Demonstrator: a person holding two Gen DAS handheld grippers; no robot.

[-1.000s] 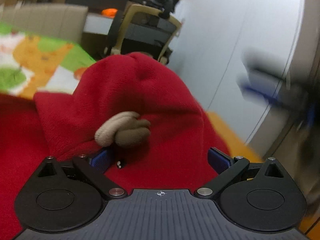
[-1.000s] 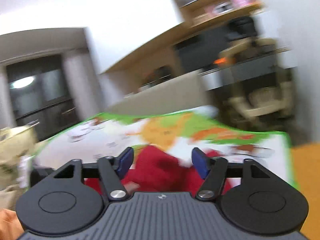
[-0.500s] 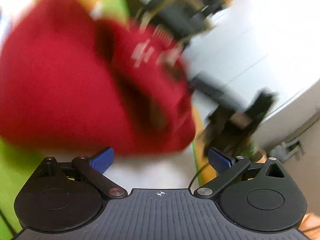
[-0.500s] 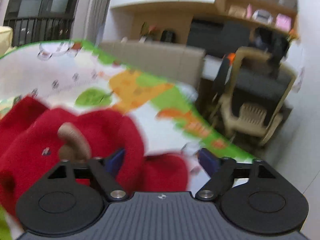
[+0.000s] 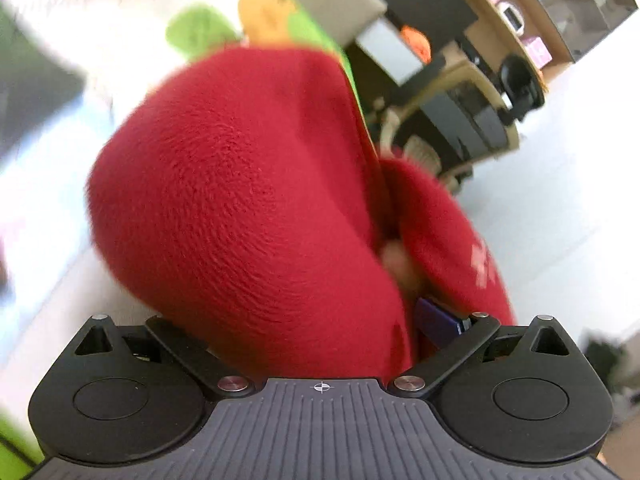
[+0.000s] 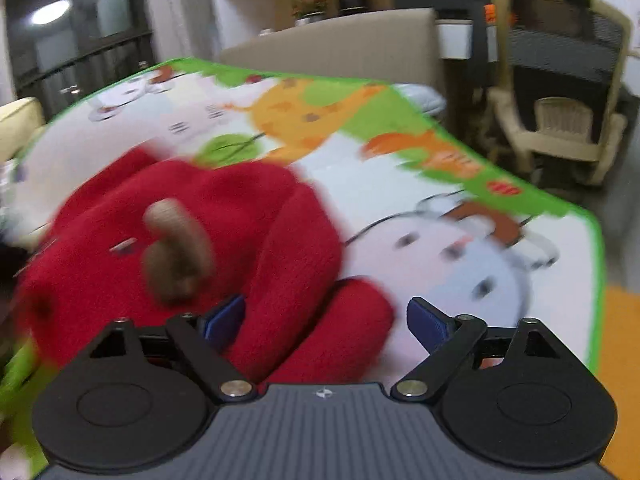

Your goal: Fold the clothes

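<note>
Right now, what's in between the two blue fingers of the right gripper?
In the right wrist view, a fold of the red fleece garment bulges into the gap between the blue fingers. Beside it, toward the right finger, lies bare cartoon mat.

The garment [image 6: 224,248] lies on the left part of the mat [image 6: 460,208]. Behind the mat stands a sofa back [image 6: 340,48], with a chair [image 6: 560,92] to its right.
</note>
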